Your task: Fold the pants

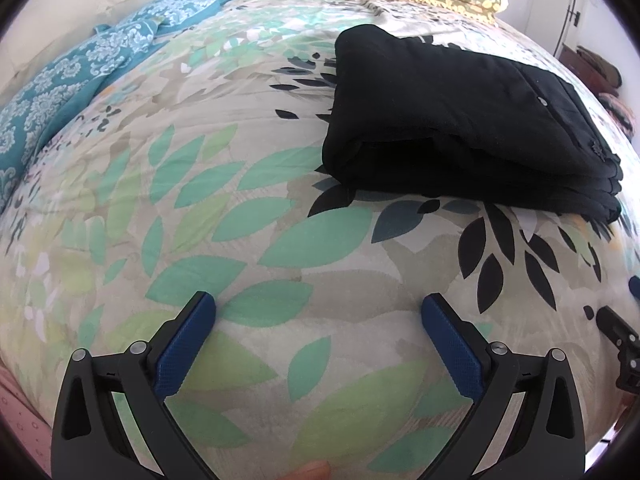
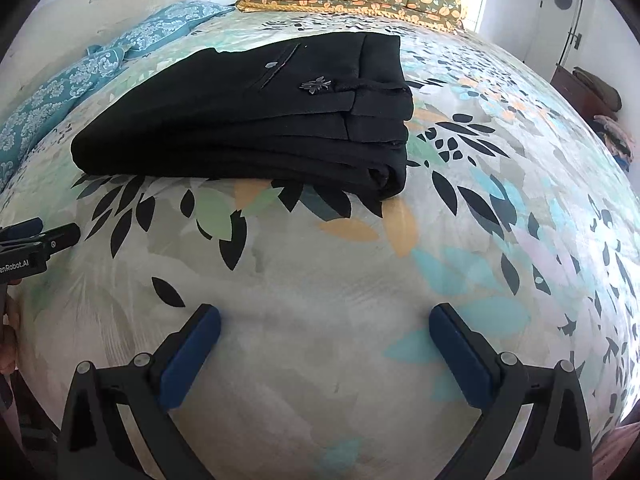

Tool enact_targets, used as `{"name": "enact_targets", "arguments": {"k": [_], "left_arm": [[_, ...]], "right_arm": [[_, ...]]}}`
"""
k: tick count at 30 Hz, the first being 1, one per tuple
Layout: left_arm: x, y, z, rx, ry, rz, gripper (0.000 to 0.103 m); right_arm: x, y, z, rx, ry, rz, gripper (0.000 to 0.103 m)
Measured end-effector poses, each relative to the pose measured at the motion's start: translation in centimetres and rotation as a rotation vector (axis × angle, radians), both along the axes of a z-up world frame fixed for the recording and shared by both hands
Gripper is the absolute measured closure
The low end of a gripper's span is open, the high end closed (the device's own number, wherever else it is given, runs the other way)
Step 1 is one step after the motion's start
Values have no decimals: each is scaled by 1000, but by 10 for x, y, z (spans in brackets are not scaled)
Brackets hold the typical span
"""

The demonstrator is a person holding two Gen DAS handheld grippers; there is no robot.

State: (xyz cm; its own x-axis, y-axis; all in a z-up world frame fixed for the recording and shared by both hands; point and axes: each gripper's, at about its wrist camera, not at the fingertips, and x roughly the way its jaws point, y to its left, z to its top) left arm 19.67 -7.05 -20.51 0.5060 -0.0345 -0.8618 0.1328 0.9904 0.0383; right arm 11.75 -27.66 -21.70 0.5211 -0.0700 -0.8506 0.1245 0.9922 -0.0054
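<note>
My left gripper (image 1: pixel 318 344) hangs over the bed (image 1: pixel 280 264) with its fingers (image 1: pixel 186 350) spread and empty. The pants (image 2: pixel 248 120) lie ahead as a folded black stack, well apart from both tools. My right gripper (image 2: pixel 324 356) is likewise spread, holding nothing. The fold looks done; the lower layers may be uneven, though shadow hides them. I'd only press the top flat, not regrip.
</note>
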Motion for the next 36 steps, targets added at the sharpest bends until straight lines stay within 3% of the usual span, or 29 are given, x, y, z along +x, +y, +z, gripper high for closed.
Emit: {"name": "enact_targets", "arguments": {"k": [5,8,12,15,17,19,22,24,26,29,31,34,36], "left_arm": [[-3,-2,-1,16,-20,-25,0],[2,3,0,-12,17,-31,0],[3,3,13,11,88,-69,1],[4,10,55,-9,24,-87,1],[9,14,92,-13,-38,-96,1],[15,18,149,-17,-145,-110,1],[18,21,227,-16,-289,-112,1],[12,19,265,-31,-335,-114,0],[3,15,281,-43,-336,-111,0],[-28,11,264,-103,-270,-68,0],[-63,12,225,-137,-202,-33,0],[-108,11,174,-68,-128,-19,0],[-128,11,159,-53,-99,-48,0]], "right_arm": [[2,0,1,-6,11,16,0],[3,-2,6,2,28,3,0],[2,-15,33,33,71,-24,0],[1,-29,70,64,79,-7,0],[4,-36,100,33,75,20,0],[9,-39,137,-19,48,47,0],[12,-36,197,-67,-41,52,0],[9,-31,230,-63,-122,30,0],[2,-20,248,-46,-181,7,0],[-26,7,241,-26,-220,-12,0],[-53,28,224,-38,-225,-13,0],[-94,47,206,-65,-236,0,0],[-113,49,200,-102,-217,20,0]]}}
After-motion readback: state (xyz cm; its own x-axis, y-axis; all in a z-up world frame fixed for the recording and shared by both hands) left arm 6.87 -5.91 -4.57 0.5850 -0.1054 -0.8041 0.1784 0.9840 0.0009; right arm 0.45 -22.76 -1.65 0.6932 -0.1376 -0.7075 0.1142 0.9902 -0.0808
